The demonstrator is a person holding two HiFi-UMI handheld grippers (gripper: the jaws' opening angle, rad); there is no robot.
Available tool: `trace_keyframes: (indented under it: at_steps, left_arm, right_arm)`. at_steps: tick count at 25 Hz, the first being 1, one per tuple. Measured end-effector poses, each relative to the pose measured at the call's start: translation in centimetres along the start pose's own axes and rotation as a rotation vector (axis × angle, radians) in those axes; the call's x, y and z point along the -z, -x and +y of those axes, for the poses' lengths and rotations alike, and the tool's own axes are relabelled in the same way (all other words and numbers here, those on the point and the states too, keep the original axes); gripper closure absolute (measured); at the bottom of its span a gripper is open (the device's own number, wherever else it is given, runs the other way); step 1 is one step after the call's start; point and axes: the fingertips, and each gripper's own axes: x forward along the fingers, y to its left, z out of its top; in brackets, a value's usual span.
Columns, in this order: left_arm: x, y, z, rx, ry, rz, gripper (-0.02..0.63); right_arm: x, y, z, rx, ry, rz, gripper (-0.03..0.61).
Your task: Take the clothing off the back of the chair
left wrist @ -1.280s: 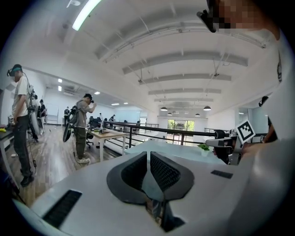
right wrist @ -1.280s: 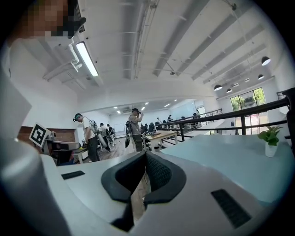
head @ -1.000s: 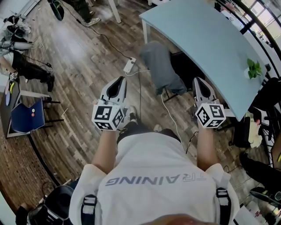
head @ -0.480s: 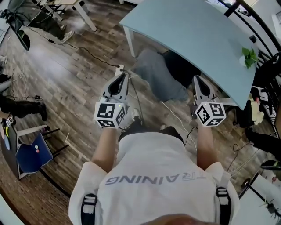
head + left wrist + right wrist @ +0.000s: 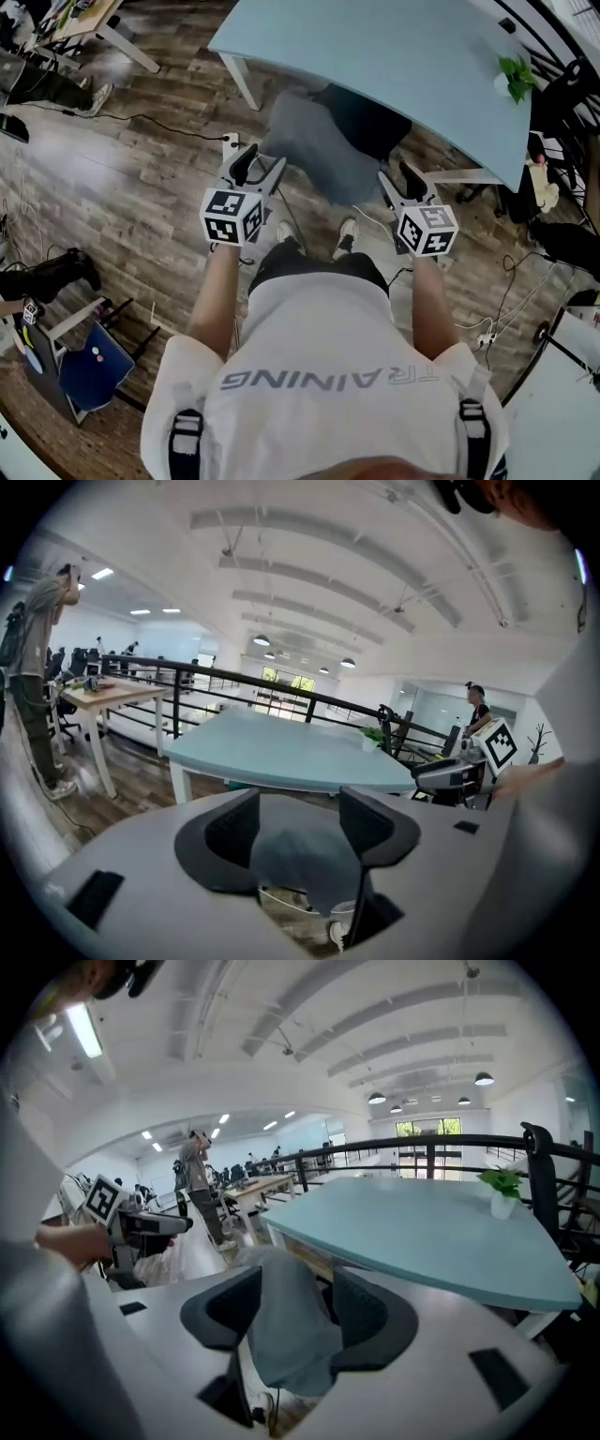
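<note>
A grey garment hangs over the back of a black chair that is pushed under the light blue table. My left gripper hovers just left of the garment's near edge. Its jaws are opening and nothing is between them. To the garment's right my right gripper also has its jaws opening, empty. The left gripper view looks past the left gripper at the garment. In the right gripper view the garment hangs beyond the right gripper.
A small potted plant stands on the table's right end. A white power strip and cables lie on the wooden floor by the chair. My shoes are just short of the chair. A person stands by another desk at the left.
Both grippers have come forward and down toward the chair, closer to the garment. Their jaws, shut before, now stand apart. The chair and table sit nearer in the head view.
</note>
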Motion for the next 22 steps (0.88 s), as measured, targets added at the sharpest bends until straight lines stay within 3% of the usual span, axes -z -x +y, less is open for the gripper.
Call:
trace_keyframes:
  at_steps: [3, 6, 13, 20, 22]
  left_arm:
    - [2.3, -3.9, 0.7, -0.006, 0.025, 0.065, 0.288]
    - [4.5, -7.8, 1.8, -0.033, 0.028, 0.125, 0.259]
    - [8.9, -13.6, 3.7, -0.074, 0.042, 0.29, 0.235]
    - [12.6, -16.0, 3.9, -0.049, 0.072, 0.417, 0.248]
    - [13.3, -16.0, 3.4, -0.028, 0.093, 0.446, 0.34]
  right_arm:
    - [4.4, -2.0, -1.0, -0.026, 0.008, 0.138, 0.246]
    - [8.6, -3.9, -1.3, -0.061, -0.008, 0.241, 0.209]
    - [14.2, -7.1, -3.0, -0.023, -0.042, 0.326, 0.162]
    - [16.4, -9.2, -2.8, -0.068, -0.168, 0.417, 0.161]
    - [16.5, -9.2, -2.7, -0.066, -0.14, 0.424, 0.184]
